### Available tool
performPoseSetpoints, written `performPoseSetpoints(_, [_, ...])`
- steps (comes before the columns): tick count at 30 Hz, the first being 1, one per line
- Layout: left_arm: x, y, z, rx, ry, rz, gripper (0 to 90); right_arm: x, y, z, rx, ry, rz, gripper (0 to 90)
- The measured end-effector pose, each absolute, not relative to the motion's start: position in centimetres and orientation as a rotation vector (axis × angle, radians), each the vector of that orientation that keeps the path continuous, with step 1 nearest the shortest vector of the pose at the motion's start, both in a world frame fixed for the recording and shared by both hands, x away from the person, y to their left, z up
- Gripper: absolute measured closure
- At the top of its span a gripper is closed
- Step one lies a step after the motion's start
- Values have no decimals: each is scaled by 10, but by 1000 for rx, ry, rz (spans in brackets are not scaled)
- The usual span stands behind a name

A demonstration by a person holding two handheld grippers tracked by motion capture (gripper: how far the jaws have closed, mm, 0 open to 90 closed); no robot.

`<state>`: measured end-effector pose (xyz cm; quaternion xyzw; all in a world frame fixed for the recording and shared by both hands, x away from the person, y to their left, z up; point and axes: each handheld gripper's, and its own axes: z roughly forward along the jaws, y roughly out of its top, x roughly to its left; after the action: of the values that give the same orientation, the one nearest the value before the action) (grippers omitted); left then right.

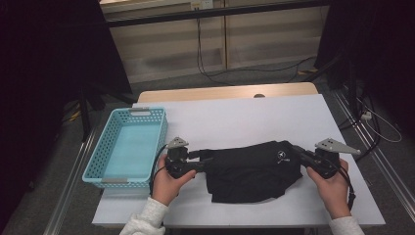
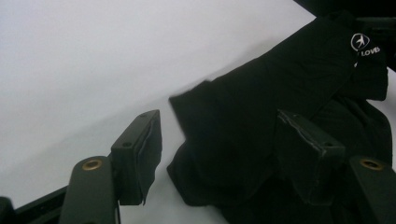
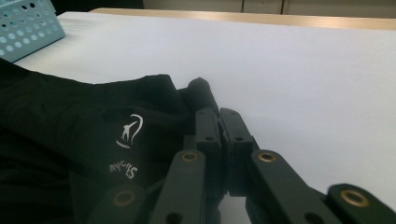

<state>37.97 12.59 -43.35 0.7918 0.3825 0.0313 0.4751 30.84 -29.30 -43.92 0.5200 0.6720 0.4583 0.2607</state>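
Cloth is seen near the front edge of the white surface [image 1: 254, 115]: a black garment [image 1: 252, 169] lies crumpled there, with a white logo [image 1: 282, 155] towards its right end. The left gripper [image 2: 219, 149] is held at the garment's left end with its fingers [image 2: 140, 154] spread wide, fabric lying between them but not clamped. The right gripper [image 3: 219, 140] has its fingers [image 3: 208, 135] pressed together on the garment's right edge. A blue basket [image 1: 128, 147] is set by the surface's left edge.

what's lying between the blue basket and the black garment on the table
Nothing but bare white table; in the high view, the left gripper sits near that gap between basket and garment.
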Motion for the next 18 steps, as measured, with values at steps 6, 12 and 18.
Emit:
performPoseSetpoints(6, [377, 124, -439, 1972, 937, 60, 416, 308, -300, -442, 1434, 1799, 1240, 874])
performPoseSetpoints(12, [378, 118, -444, 1985, 926, 65, 493, 307, -299, -441, 1420, 1803, 1243, 874])
performPoseSetpoints(18, [390, 118, -454, 1958, 966, 44, 585, 306, -298, -440, 1413, 1811, 1254, 873])
